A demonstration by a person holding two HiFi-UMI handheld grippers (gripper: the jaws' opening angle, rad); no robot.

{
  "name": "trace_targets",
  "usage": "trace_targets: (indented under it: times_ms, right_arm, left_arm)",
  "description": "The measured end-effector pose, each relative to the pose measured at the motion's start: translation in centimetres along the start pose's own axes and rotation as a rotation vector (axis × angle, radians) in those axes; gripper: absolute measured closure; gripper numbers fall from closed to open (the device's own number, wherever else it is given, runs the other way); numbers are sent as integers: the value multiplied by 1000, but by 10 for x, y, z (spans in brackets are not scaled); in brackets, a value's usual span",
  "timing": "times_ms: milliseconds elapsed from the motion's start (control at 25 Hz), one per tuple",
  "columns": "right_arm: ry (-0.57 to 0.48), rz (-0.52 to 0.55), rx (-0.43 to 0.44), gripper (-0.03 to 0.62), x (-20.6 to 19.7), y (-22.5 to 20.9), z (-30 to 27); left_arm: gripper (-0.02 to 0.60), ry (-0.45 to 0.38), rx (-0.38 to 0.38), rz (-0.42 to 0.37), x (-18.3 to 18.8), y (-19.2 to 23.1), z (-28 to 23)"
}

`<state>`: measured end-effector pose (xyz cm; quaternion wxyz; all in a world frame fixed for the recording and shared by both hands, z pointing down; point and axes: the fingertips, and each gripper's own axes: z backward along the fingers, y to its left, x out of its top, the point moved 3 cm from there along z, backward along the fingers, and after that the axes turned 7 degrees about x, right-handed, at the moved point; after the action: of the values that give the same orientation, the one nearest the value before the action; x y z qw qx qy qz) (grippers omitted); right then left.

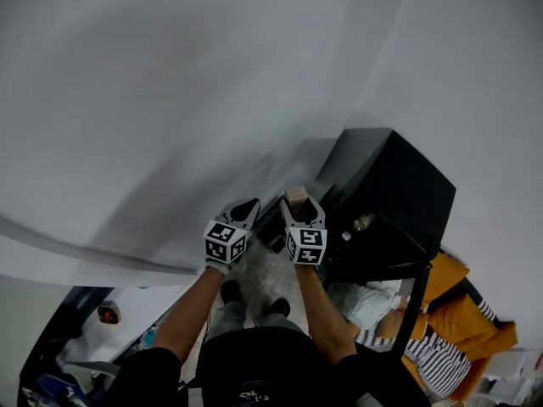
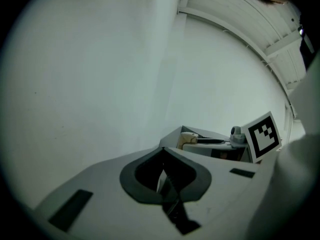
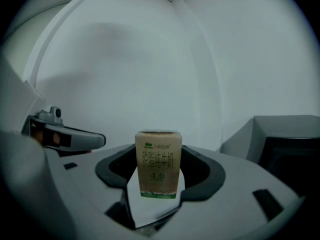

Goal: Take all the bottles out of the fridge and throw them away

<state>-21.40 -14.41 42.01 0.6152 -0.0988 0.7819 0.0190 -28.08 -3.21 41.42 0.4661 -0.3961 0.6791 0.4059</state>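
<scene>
My right gripper (image 1: pixel 298 200) is shut on a small beige milk carton (image 1: pixel 296 195), held upright in front of a white wall. In the right gripper view the carton (image 3: pixel 158 164) stands between the dark pads (image 3: pixel 205 171), green print facing the camera. My left gripper (image 1: pixel 243 209) hangs just left of it, jaws together, holding nothing. The left gripper view shows those jaws (image 2: pixel 162 156) meeting at their tips, with the carton (image 2: pixel 189 138) beyond. A black fridge (image 1: pixel 386 189) stands open to the right, a bottle (image 1: pixel 363 222) lying inside.
A crumpled clear plastic bag (image 1: pixel 273 271) lies on the floor by my feet. A person in orange and striped clothing (image 1: pixel 445 333) sits low at the right, beside the fridge door (image 1: pixel 414 308). White clutter with a red item (image 1: pixel 108 315) lies at lower left.
</scene>
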Motion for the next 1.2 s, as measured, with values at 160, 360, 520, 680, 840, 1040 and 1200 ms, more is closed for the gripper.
trace_targets:
  times_ms: [160,360,520,680,840,1040,1200]
  right_arm:
    - [9,-1,3,326,-5,-5,4]
    - [27,-6,7,326,-14,-8,10]
    - [46,-12,17,326,-24,-10,12]
    - [67,-13,24,326,-39,-14,10]
    - [80,-20,35,326,-61,-23,2]
    - [115,-35,35,326,-99,-36,-5]
    - [150,-45,25,326,-133,-50,-10]
  left_arm:
    - [580,2,-5,8,-3,-7,-3]
    - [580,11,-11,21,-11,-12,-5]
    - [580,27,-15,36,-21,-15,-9]
    - [580,43,-18,50,-35,-14,-15]
    - [580,71,-21,57,-58,-11,-27]
    - [580,100,-18,82,-92,-4,-43]
    - [580,120,-16,93,-118,3,-56]
